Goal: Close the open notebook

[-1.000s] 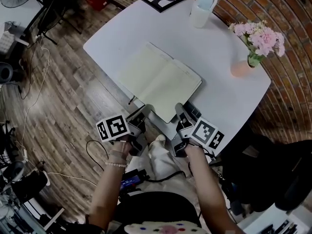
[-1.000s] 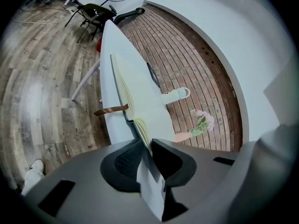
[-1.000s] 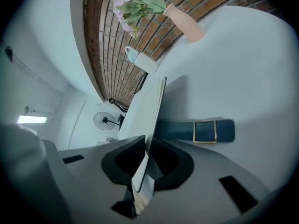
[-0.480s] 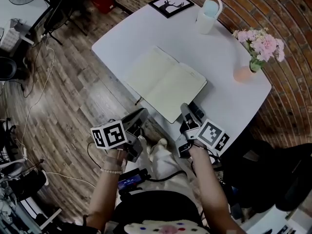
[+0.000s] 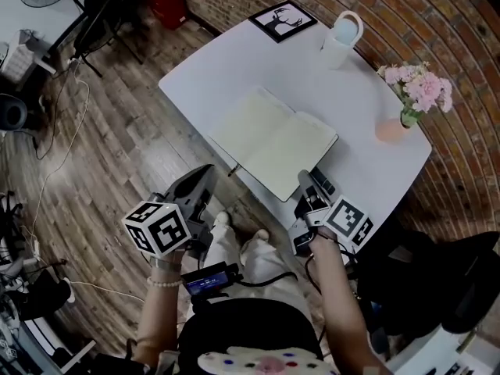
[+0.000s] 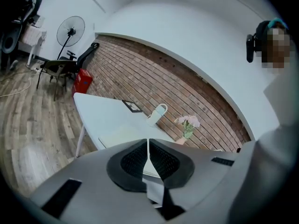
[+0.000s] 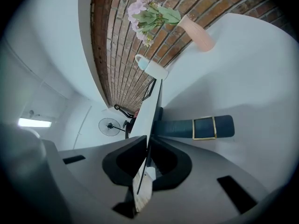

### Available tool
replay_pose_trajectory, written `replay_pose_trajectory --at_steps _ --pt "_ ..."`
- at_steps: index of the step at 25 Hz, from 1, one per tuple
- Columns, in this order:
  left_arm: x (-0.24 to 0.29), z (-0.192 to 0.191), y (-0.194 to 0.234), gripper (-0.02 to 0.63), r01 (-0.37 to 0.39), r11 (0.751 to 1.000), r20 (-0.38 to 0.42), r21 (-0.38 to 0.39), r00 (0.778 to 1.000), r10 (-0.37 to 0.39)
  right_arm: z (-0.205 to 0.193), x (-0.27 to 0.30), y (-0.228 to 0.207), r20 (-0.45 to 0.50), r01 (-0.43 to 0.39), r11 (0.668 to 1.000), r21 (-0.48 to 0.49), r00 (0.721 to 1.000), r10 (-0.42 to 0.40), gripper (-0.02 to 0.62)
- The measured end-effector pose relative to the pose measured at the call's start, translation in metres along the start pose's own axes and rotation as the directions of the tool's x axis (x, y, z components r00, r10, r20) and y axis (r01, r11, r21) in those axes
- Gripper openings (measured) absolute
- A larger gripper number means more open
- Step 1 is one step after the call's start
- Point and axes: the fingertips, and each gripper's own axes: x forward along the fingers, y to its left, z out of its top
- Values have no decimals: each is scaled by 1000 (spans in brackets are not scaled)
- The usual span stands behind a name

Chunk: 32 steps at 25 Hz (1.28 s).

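Notebook point(image 5: 273, 143) lies open on the white table point(image 5: 211, 76), blank cream pages up, spine running away from the person, near corner right at the table's front edge. And look at the right gripper point(image 5: 304, 178): its jaws have just been closing, and now they pinch the near edge of the right-hand side, a thin sheet seen edge-on between the pads in the right gripper view point(image 7: 148, 139). A dark blue strip with a gold-edged patch point(image 7: 194, 127) lies flat on the table just beside that edge; what it is, I can't tell. Over to the left gripper point(image 5: 205, 172), held off the table above the wooden floor point(image 5: 101, 147), well apart from the notebook, and its jaws have just come together with nothing between them. Farther back on the table, the containers: a peach vase point(image 5: 389, 130) near the right rim holds a bunch of pink flowers point(image 5: 414, 84), and a pale cup with a loop handle point(image 5: 342, 37) stands at the far end, top pale blue, contents not clear. A framed deer picture point(image 5: 283, 19) lies flat at the far corner beside the brick wall point(image 5: 437, 22).
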Motion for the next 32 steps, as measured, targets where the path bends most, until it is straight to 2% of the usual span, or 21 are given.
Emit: replay_pose_trajectory --at_steps 11,21,27,32 --pt "-11 40 3 26 34 998 31 50 999 -36 6 4 28 36 -11 1000 29 999 10 51" --pt "-14 65 6 23 80 983 13 167 996 -83 13 18 58 74 -21 999 27 997 18 61" --pt "-17 77 14 21 89 979 17 185 995 -94 17 30 73 87 -13 1000 13 996 12 67" --pt "-20 86 25 21 88 978 20 188 995 -93 18 40 83 93 30 999 -10 995 -29 72"
